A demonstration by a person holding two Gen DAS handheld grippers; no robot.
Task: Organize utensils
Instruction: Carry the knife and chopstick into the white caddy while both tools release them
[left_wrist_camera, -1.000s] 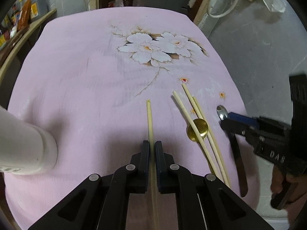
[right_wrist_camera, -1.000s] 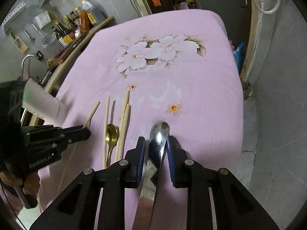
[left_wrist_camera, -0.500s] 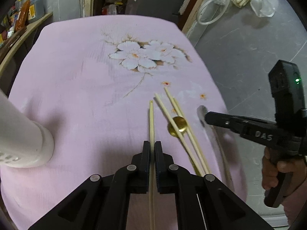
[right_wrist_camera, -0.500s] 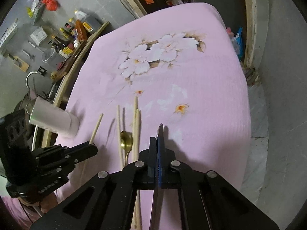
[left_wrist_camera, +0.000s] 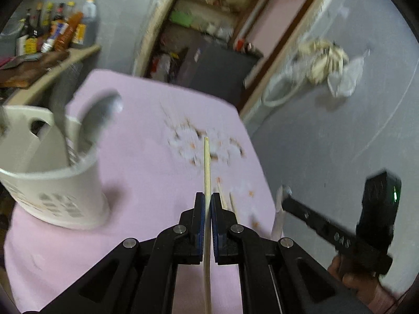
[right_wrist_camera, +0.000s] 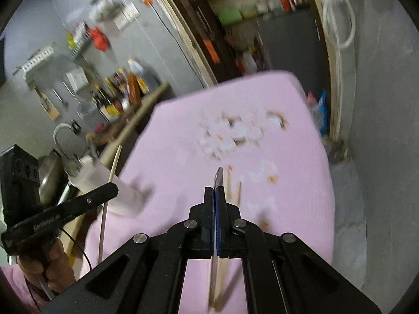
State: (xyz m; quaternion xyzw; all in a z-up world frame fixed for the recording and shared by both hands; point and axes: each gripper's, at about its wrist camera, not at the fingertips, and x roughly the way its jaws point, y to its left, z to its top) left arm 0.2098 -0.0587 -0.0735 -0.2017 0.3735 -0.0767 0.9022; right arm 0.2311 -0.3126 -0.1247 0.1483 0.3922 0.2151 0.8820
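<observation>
My left gripper (left_wrist_camera: 207, 198) is shut on a pale wooden chopstick (left_wrist_camera: 206, 162) and holds it above the pink tablecloth (left_wrist_camera: 146, 162). It also shows at the left of the right wrist view (right_wrist_camera: 111, 187), with the chopstick (right_wrist_camera: 115, 164) sticking up. My right gripper (right_wrist_camera: 216, 191) is shut on a silver spoon (right_wrist_camera: 218, 176), seen edge-on, lifted off the table. It shows in the left wrist view (left_wrist_camera: 286, 201) too, with the spoon (left_wrist_camera: 279, 219). A white utensil holder (left_wrist_camera: 47, 172) stands at the left, with a grey spoon (left_wrist_camera: 99, 115) in it.
More chopsticks (right_wrist_camera: 233, 188) lie on the cloth just beyond my right gripper. A shelf with bottles (left_wrist_camera: 49, 36) runs along the table's left side. The table's right edge drops to grey floor (left_wrist_camera: 327, 130). Both views are motion-blurred.
Both grippers have lifted off the table with their utensils and tilted up. The left view has swung so the white holder with its spoon shows fully at the left.
</observation>
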